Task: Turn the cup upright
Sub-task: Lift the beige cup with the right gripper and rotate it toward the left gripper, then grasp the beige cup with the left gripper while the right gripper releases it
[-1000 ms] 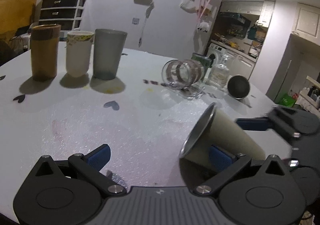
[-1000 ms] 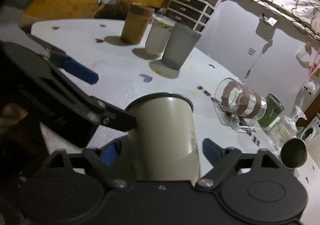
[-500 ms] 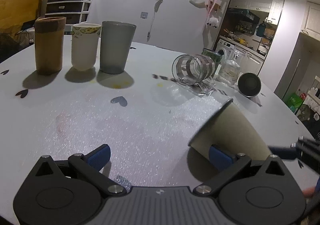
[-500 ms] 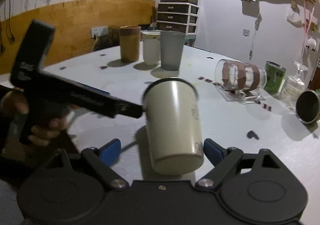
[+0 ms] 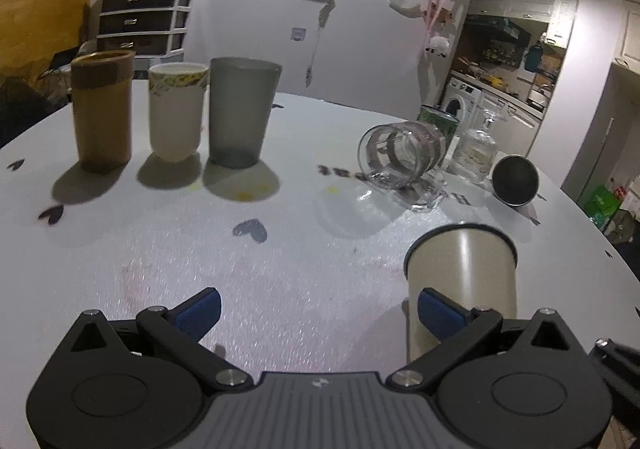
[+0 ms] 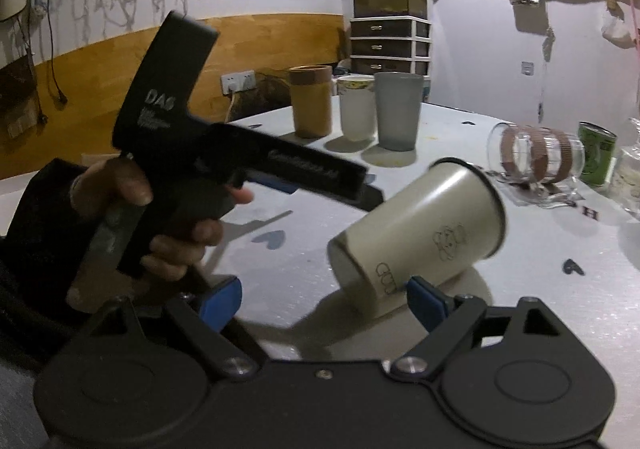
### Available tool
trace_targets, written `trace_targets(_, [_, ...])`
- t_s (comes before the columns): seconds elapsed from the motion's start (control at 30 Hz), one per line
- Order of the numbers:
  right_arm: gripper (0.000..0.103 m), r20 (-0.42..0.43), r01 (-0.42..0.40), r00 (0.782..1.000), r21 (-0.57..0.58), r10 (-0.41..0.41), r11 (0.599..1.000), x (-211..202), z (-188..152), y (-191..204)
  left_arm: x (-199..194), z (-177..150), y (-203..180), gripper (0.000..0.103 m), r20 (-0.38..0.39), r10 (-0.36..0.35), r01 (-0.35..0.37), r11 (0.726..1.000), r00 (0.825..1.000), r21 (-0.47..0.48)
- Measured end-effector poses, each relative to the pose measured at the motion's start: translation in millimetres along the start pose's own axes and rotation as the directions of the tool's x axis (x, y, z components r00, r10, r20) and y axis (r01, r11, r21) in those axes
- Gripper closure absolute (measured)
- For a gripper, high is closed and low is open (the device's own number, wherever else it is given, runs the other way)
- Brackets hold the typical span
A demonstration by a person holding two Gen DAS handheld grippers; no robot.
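Observation:
A cream metal cup (image 5: 464, 273) with a dark rim stands upright on the white table (image 5: 280, 257), just beyond my left gripper's right fingertip (image 5: 438, 315). My left gripper (image 5: 318, 309) is open and holds nothing. In the right wrist view the cup (image 6: 420, 237) appears tilted because the camera is rolled; it sits between and beyond the blue pads. My right gripper (image 6: 320, 301) is open, its pads apart from the cup. The left gripper's body (image 6: 224, 157) and the hand holding it fill the left of that view.
A brown cup (image 5: 102, 111), a white paper cup (image 5: 176, 111) and a grey tumbler (image 5: 242, 111) stand upright in a row at the back left. A clear glass mug (image 5: 400, 155) and a steel cup (image 5: 515, 180) lie on their sides at the back right, beside a green can (image 5: 438, 121).
The cream cup went from held tilted in my right gripper to standing upright on the table. My right gripper opened and drew back. My left gripper stayed open.

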State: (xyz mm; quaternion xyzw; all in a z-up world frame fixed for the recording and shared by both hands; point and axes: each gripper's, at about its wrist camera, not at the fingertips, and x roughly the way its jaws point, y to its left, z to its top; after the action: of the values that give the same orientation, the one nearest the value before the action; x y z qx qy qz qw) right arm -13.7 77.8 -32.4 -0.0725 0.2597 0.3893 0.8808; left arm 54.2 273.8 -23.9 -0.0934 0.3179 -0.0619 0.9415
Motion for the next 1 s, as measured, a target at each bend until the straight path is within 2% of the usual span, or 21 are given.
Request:
trace_targets(0.17, [0.017, 0.003, -0.004, 1.000, 0.058, 0.004, 0.998, 1, -3, -8, -4, 26, -6, 0.001, -0.061, -0.137, 0.137, 0.991, 0.989, -0.001])
trace_targets(0.3, [0.017, 0.013, -0.014, 1.000, 0.072, 0.013, 0.997, 1, -5, -11, 6, 48, -30, 0.008, -0.158, -0.199, 0.214, 0.973, 0.967, 0.086])
trace_targets(0.37, [0.018, 0.013, -0.013, 1.000, 0.077, 0.013, 0.997, 2, -5, -11, 19, 54, -44, 0.013, -0.239, -0.211, 0.248, 0.959, 0.948, 0.138])
trace_targets(0.43, [0.018, 0.012, -0.008, 1.000, 0.081, 0.008, 0.997, 2, -7, -13, 34, 58, -55, 0.015, -0.320, -0.193, 0.256, 0.952, 0.928, 0.168])
trace_targets(0.53, [0.018, 0.017, -0.007, 1.000, 0.093, 0.006, 0.996, 2, -8, -16, 53, 64, -63, 0.015, -0.394, -0.185, 0.266, 0.950, 0.900, 0.163])
trace_targets(0.73, [0.018, 0.025, -0.002, 1.000, 0.115, -0.001, 0.993, 0, -12, -22, 81, 61, -77, 0.016, -0.483, -0.128, 0.240, 0.954, 0.866, 0.178])
trace_targets(0.83, [0.018, 0.028, 0.000, 1.000, 0.119, -0.003, 0.993, -2, -14, -21, 91, 59, -81, 0.016, -0.502, -0.114, 0.224, 0.961, 0.857, 0.165])
trace_targets(0.93, [0.018, 0.029, 0.008, 1.000, 0.124, -0.011, 0.992, -3, -14, -23, 93, 58, -78, 0.024, -0.503, -0.153, 0.239, 0.964, 0.851, 0.113])
trace_targets(1.0, [0.018, 0.030, 0.016, 0.999, 0.131, -0.020, 0.991, -3, -13, -22, 90, 58, -76, 0.024, -0.492, -0.151, 0.231, 0.967, 0.857, 0.105])
